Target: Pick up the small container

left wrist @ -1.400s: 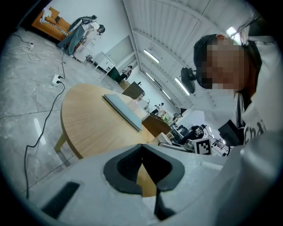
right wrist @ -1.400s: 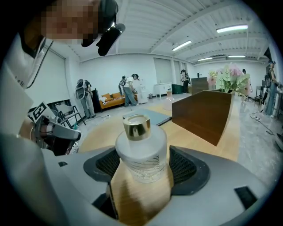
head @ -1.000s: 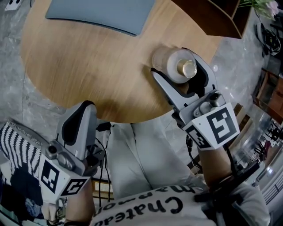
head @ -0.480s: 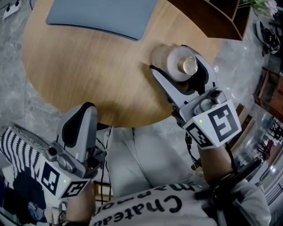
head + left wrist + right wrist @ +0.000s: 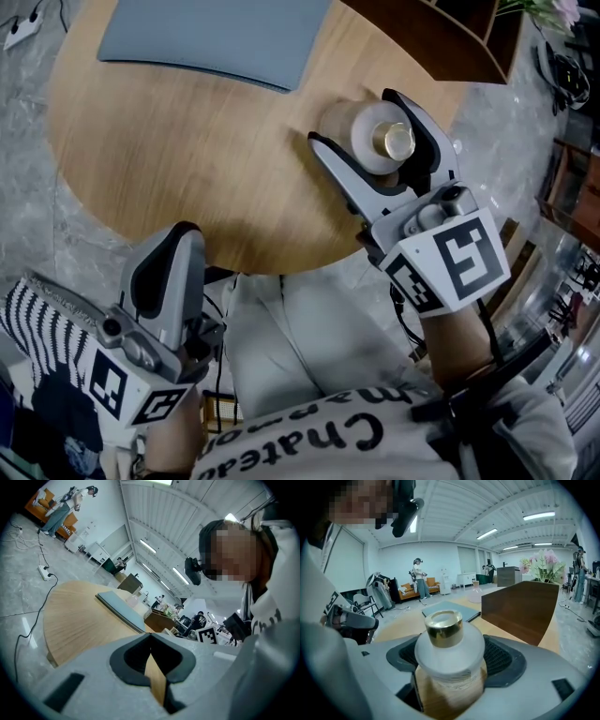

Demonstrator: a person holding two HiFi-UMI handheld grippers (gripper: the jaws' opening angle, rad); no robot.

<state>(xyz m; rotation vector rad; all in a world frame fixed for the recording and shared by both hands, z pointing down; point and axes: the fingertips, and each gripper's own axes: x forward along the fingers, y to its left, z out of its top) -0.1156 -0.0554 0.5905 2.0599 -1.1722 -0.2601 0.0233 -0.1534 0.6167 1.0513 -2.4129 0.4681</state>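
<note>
The small container [image 5: 380, 141] is a frosted glass bottle with a gold cap, standing upright near the right edge of the round wooden table [image 5: 187, 159]. My right gripper [image 5: 354, 117] reaches around it, one jaw on each side. Its jaws are opening, and a gap shows between the left jaw and the bottle. In the right gripper view the container [image 5: 449, 653] fills the space between the dark pads [image 5: 506, 660] of the right gripper [image 5: 452, 665]. My left gripper [image 5: 169, 258] hangs below the table's near edge, over the lap, shut and holding nothing. Its jaws also meet in the left gripper [image 5: 152, 663] view.
A flat blue-grey mat [image 5: 216, 33] lies at the far side of the table. A dark wooden cabinet [image 5: 441, 28] stands just behind the container, with flowers [image 5: 543, 562] beyond it. The table's near edge is close to the person's legs. People stand far off in the room.
The right gripper's jaws have spread wider around the container, and the gripper has shifted slightly up and left. The container stays on the table. The left gripper has barely moved.
</note>
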